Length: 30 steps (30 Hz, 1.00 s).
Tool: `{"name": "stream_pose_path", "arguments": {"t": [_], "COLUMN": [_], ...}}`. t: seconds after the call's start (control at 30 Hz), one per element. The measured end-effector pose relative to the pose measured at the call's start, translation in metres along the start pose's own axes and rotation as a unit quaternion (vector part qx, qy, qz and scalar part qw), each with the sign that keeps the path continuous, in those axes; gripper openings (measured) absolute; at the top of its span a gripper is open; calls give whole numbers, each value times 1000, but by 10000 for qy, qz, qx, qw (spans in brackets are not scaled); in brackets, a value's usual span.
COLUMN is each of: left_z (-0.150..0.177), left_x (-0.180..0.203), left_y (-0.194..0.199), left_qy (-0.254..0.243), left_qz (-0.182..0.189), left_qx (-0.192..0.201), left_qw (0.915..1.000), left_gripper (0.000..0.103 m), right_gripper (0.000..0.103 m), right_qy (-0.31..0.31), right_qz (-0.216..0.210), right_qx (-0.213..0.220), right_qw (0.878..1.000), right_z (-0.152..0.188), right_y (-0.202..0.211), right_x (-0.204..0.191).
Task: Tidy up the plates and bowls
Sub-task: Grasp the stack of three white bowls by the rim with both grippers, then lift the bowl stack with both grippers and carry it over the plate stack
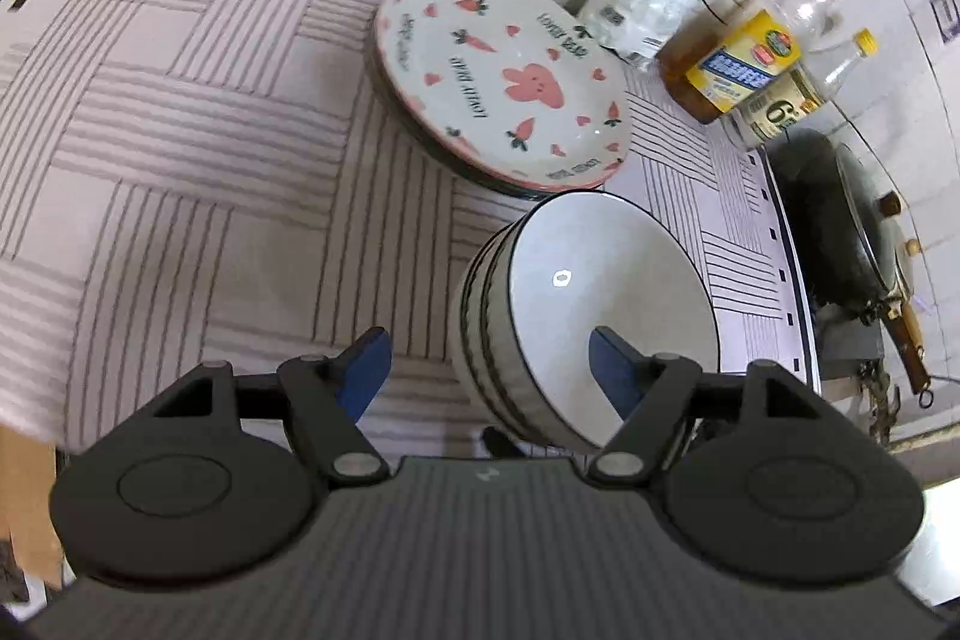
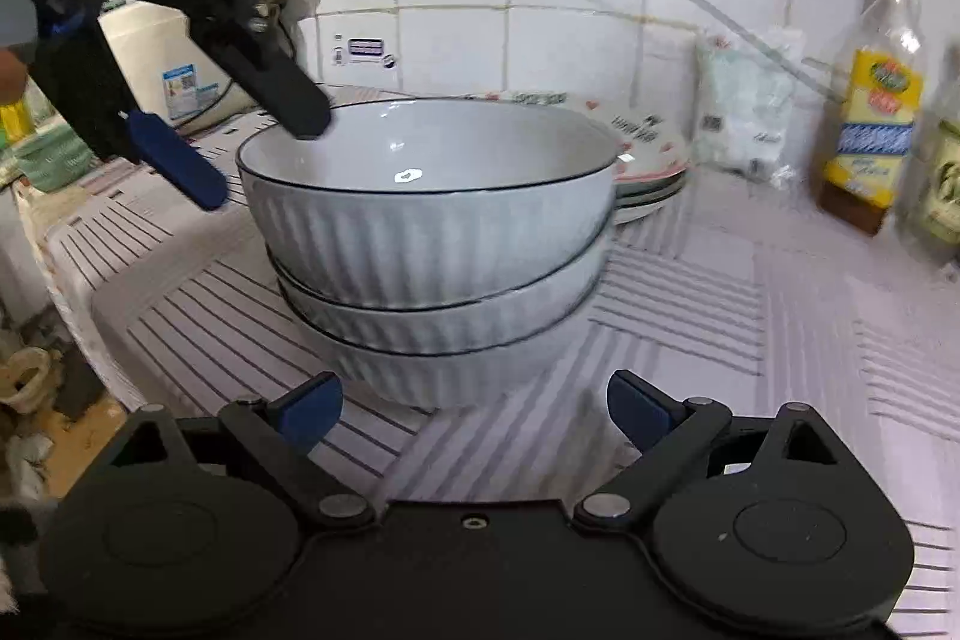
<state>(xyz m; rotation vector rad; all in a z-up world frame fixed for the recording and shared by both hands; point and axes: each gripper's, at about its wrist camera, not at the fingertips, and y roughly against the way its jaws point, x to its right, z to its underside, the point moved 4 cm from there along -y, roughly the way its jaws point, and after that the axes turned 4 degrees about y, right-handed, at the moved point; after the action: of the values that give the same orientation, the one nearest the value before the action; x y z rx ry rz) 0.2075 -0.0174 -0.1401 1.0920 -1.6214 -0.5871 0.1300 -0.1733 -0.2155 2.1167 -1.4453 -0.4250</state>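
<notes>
- Your left gripper [image 1: 489, 361] has its fingers apart. One blue finger is outside the top bowl [image 1: 591, 304], and the other is over the inside of it. The rim sits between them, and the fingers do not squeeze it.
- Your right gripper [image 2: 474, 409] also has its fingers apart, with nothing between them. It is low over the striped cloth [image 2: 690, 340], just in front of the bowls.
- The stack of bowls [image 2: 438, 268] stands on the cloth. There are three white bowls with ribbed sides and thin dark rims, one inside the other.
- Just behind the bowls is a stack of plates [image 1: 501, 79]. The top plate has a pink bunny, carrots and hearts on it.
- Farther back, by the tiled wall, there is a plastic bag [image 1: 645, 1].
- Next to the bag stand oil bottles [image 1: 741, 55] with yellow labels.
- A dark pan [image 1: 840, 214] sits past the edge of the cloth.
</notes>
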Motion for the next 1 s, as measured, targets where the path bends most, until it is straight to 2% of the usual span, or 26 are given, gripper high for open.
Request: {"name": "stream_pose_path", "arguments": {"t": [0.1, 0.17, 0.3, 0.47, 0.53, 0.73, 0.87, 1.0], "left_z": [0, 1, 1, -1, -1, -1, 0, 0], "left_x": [2, 4, 7, 4, 2, -4, -1, 1], "left_y": [-17, -26, -37, -39, -42, -47, -47, -45], "left_qy": [-155, -227, -289, -263, -257, -3, -112, -157], "left_qz": [146, 186, 226, 157, 66, 127, 72, 37], "left_qx": [-28, -6, -88, -211, -263, -270, -263, -417], "left_qw": [9998, 9996, 9993, 9993, 9993, 9996, 9996, 9990], "left_gripper": [70, 70, 56, 50, 42, 43, 43, 43], "right_gripper": [99, 101, 101, 101, 102, 102, 102, 102], "right_qy": [-174, -72, 17, 215, 350, 459, 486, 411], "right_qz": [-90, -103, -273, -463, -525, -564, -535, -516], "right_qx": [23, 98, 101, 196, 216, 241, 141, 140], "right_qw": [9998, 9999, 9996, 9985, 9978, 9971, 9973, 9977], "right_z": [0, 0, -6, -9, -10, -15, -18, -17], "right_y": [-11, -16, -23, -30, -33, -44, -43, -36], "right_x": [3, 2, 0, 3, 4, 6, 4, 0]}}
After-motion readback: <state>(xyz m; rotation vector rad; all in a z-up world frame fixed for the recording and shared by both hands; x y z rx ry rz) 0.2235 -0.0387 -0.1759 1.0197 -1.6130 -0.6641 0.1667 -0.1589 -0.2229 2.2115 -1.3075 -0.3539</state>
